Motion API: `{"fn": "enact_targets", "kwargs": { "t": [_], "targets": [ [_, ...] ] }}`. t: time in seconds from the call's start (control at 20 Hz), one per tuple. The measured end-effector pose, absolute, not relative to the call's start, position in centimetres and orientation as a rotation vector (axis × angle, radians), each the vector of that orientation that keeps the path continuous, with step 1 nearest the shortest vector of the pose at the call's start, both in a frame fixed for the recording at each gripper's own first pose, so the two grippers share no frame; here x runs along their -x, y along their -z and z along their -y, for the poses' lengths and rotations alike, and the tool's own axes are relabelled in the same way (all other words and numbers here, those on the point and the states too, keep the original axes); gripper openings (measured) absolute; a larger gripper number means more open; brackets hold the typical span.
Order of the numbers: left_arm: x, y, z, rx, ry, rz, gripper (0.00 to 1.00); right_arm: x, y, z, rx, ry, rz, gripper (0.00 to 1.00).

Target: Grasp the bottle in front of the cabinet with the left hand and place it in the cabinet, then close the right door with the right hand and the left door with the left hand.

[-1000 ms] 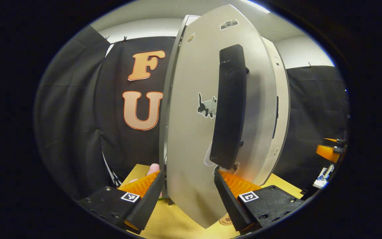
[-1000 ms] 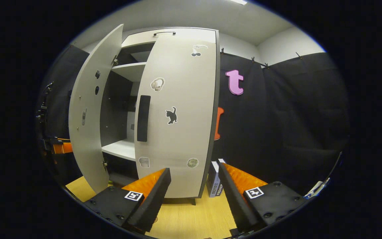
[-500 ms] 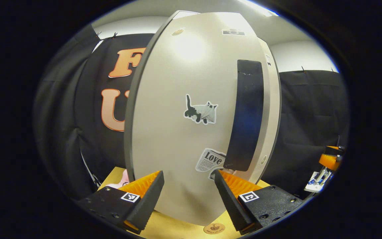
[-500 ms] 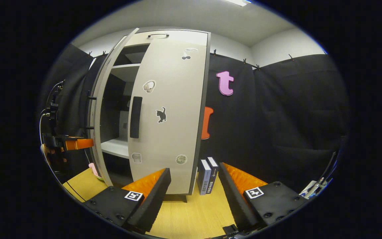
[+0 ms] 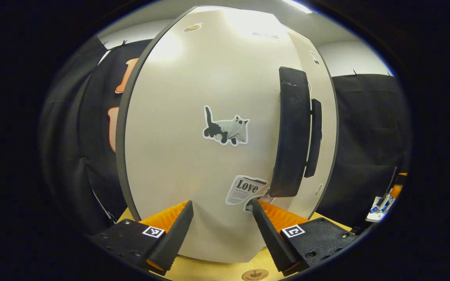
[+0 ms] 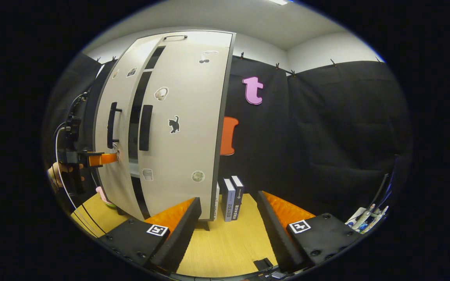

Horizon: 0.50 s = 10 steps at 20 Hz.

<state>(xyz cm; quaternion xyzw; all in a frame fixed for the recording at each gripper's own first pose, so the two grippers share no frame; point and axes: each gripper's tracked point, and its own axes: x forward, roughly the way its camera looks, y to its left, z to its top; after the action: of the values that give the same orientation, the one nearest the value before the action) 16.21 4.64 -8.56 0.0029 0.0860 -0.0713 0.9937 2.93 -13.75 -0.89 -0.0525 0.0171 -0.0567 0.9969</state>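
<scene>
In the left gripper view, the left gripper (image 5: 219, 230) is spread wide with its fingers against the face of the left door (image 5: 193, 156), gripping nothing; the door's dark handle (image 5: 293, 132) stands just right of it. In the right gripper view, the right gripper (image 6: 229, 230) hangs released, well back from the cabinet (image 6: 162, 117). The right door (image 6: 188, 125) looks shut, and a narrow dark gap separates the 2 doors. The bottle cannot be seen. 2 books (image 6: 232, 199) stand upright on the table (image 6: 225, 246), right of the cabinet.
</scene>
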Motion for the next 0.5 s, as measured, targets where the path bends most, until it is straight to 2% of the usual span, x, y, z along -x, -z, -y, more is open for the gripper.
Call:
{"fn": "enact_targets", "kwargs": {
  "t": [0.5],
  "targets": [
    [-16.6, 9.4, -3.5, -0.034, 0.087, -0.18, 0.94, -2.0, 1.5, 15.5, 0.094, 0.157, -0.053, 0.96]
  ]
}}
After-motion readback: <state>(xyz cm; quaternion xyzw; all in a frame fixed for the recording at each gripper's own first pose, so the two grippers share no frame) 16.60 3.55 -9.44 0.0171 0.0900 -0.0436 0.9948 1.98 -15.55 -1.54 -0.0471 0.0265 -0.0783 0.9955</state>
